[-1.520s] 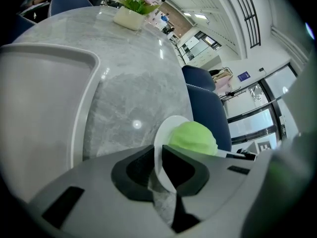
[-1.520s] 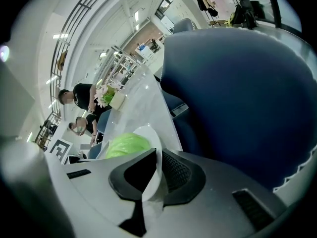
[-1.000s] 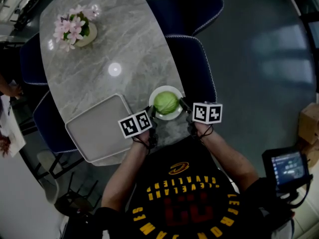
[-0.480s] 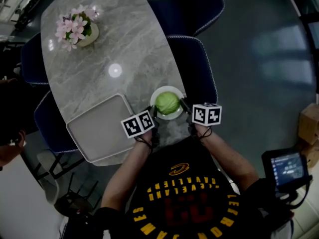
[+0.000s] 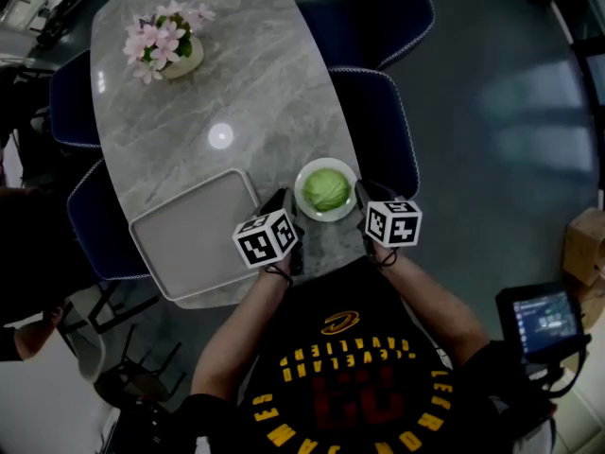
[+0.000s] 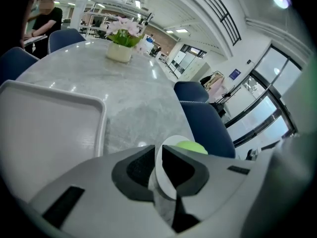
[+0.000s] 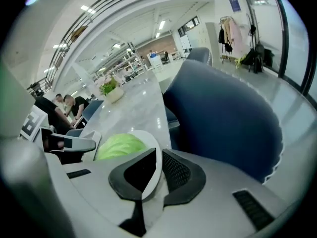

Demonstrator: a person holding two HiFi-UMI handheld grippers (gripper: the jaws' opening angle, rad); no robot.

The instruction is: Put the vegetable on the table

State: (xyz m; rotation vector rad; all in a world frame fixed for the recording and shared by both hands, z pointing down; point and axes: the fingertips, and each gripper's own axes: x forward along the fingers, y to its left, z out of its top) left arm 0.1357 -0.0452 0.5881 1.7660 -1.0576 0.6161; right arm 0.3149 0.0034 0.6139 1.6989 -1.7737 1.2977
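A green cabbage (image 5: 325,189) lies on a small white plate (image 5: 304,200) at the near right edge of the grey marble table (image 5: 236,83). My left gripper (image 5: 290,204) is shut on the plate's left rim (image 6: 159,175). My right gripper (image 5: 360,197) is shut on its right rim (image 7: 153,175). In the left gripper view only the cabbage's top (image 6: 190,146) shows above the plate. The right gripper view has the cabbage (image 7: 121,145) just beyond the jaws, with the left gripper (image 7: 69,144) behind it.
A grey tray (image 5: 194,239) lies left of the plate on the table. A pot of pink flowers (image 5: 165,43) stands at the far end. Blue chairs (image 5: 383,126) line both sides of the table. People stand at the far left (image 6: 44,14).
Both grippers and the plate with the cabbage have shifted slightly forward and right over the table edge. The grip on the rim is unchanged.
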